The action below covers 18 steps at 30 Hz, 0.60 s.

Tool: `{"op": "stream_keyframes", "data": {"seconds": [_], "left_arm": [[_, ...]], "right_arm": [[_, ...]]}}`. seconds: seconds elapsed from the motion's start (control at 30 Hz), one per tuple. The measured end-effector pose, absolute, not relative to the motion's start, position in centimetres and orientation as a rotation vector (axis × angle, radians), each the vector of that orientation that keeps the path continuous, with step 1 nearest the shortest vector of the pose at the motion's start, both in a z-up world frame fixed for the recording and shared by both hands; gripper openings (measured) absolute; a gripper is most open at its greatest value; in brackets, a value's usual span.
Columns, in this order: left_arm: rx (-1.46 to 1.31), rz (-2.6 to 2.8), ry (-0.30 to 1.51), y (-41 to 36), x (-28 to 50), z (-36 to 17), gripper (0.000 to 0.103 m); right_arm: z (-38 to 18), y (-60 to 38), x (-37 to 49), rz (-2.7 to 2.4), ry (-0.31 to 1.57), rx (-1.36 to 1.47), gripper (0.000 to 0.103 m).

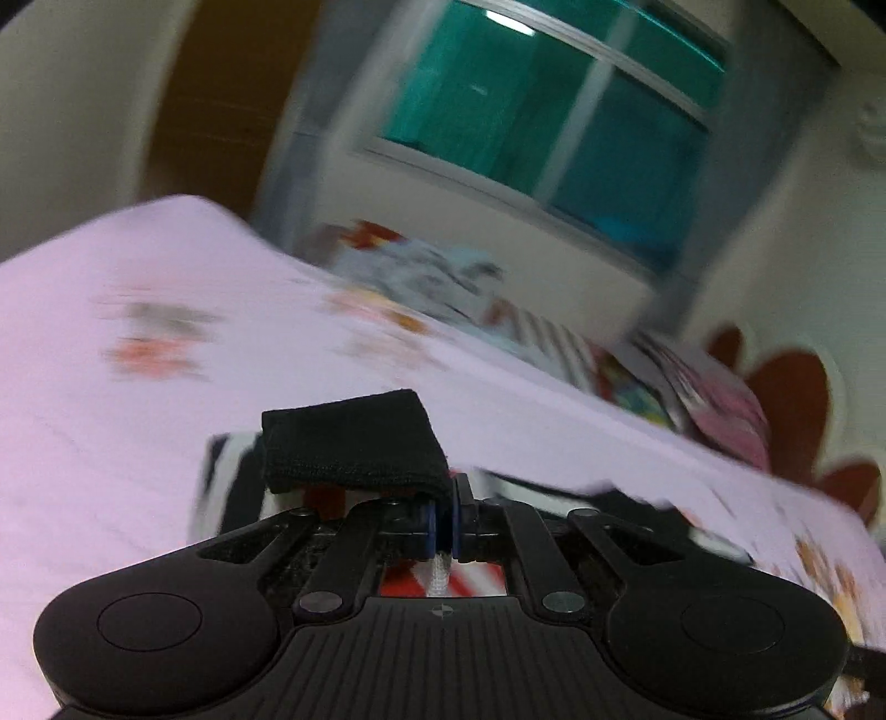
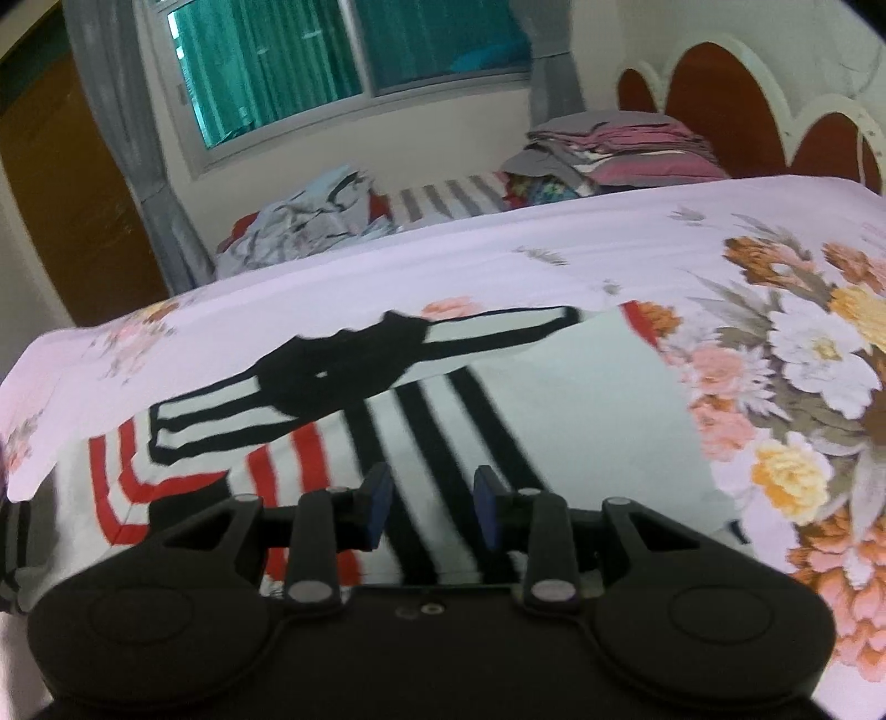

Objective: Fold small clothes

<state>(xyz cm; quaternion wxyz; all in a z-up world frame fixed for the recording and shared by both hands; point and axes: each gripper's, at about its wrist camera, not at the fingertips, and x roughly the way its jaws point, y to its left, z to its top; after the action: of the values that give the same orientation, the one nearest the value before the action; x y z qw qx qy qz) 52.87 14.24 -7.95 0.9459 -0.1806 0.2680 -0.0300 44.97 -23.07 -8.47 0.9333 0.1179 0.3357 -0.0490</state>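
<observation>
The left tongs (image 1: 441,531) are pinching a black cuff (image 1: 354,443) of the one striped garment (image 2: 498,399), which lies flat on the bed (image 2: 554,232) under the right tongs (image 2: 426,512); these stand spread, seemingly just above the cloth. Beyond lie one folded stack (image 2: 626,149) and one loose heap (image 2: 310,216) below a window (image 2: 332,50).
</observation>
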Motion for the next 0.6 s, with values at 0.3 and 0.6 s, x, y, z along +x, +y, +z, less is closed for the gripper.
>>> {"op": "stream_keyframes", "data": {"seconds": [0.3, 0.6], "left_arm": [[-0.205, -0.249, 0.642, 0.3, 55.6, -7.2, 0.004], [-0.029, -0.294, 0.8, -8.1, 54.5, -9.9, 0.004]], "right_arm": [[-8.0, -28.1, 43.1, -0.139, 0.67, 0.282, 0.033], [-8.0, -33.6, 41.3, -0.179, 0.675, 0.322, 0.035]]}}
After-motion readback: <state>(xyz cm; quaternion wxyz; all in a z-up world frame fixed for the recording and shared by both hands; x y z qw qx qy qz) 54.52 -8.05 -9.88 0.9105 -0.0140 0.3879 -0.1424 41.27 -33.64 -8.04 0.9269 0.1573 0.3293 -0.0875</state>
